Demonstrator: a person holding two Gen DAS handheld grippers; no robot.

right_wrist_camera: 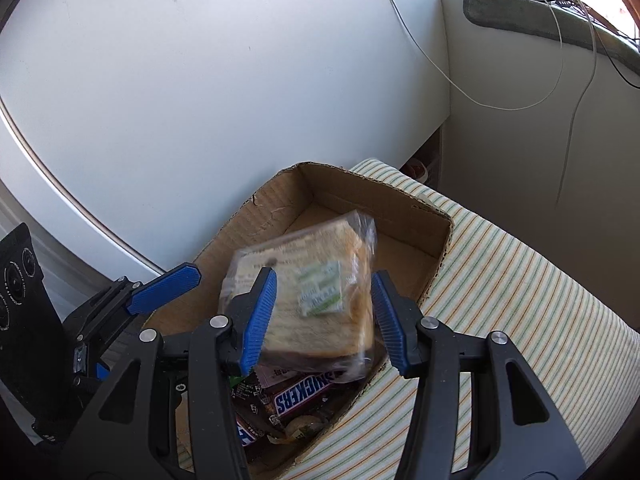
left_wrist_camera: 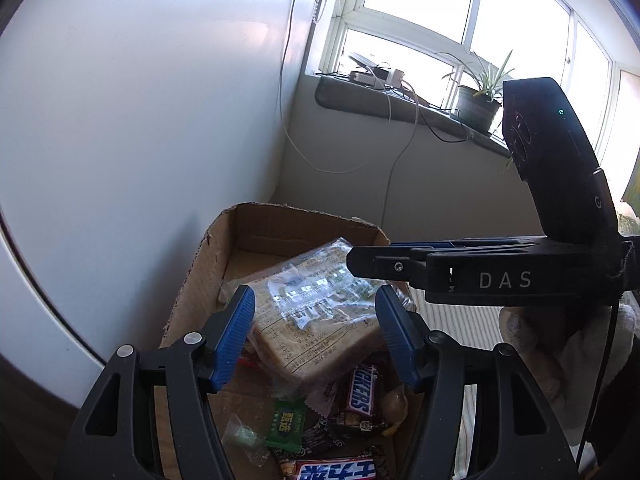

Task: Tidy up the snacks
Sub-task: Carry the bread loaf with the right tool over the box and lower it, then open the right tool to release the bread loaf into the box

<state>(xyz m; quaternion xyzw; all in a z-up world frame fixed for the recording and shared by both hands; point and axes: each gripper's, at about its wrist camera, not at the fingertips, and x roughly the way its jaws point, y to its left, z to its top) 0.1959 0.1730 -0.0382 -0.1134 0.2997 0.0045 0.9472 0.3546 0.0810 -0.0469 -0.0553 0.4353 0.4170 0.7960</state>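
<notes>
A bagged sandwich of sliced bread lies tilted in an open cardboard box, on top of other snacks. It looks blurred in the right wrist view. Snickers bars and a green packet lie at the near end of the box. My left gripper is open above the box, its pads apart from the bag. My right gripper is open, with the sandwich between its pads and no clear contact; it also shows in the left wrist view.
The box rests on a striped cloth surface against a white panel. A window sill with a potted plant, chargers and hanging cables is behind.
</notes>
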